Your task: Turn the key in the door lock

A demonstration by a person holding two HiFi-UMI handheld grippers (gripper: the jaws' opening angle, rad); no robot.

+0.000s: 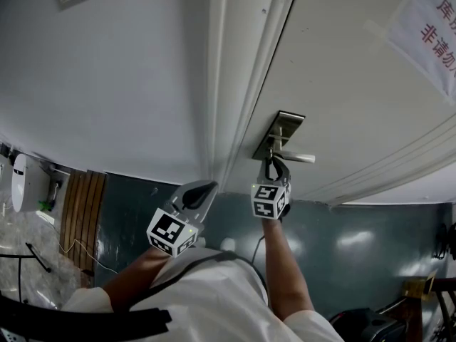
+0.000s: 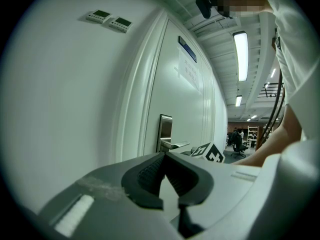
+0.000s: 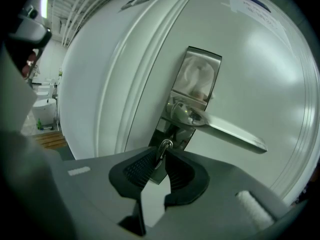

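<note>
A small metal key (image 3: 164,146) sticks in the keyhole at the lower end of the steel lock plate (image 3: 192,91) on the white door (image 1: 342,84). My right gripper (image 3: 161,156) is shut on the key, its black tips pinching it just under the lever handle (image 3: 235,133). The head view has this gripper (image 1: 271,164) pointing up at the lock plate (image 1: 279,132), under the handle (image 1: 299,157). My left gripper (image 1: 203,189) hangs to the left by the door frame (image 1: 228,84), shut and holding nothing. In its own view its jaws (image 2: 164,156) meet at the tips.
A printed paper notice (image 1: 434,27) is taped to the door at the upper right. Two wall control panels (image 2: 109,20) sit high on the wall left of the frame. A wooden slatted mat (image 1: 82,205) and a white fixture (image 1: 25,182) are on the floor at the left.
</note>
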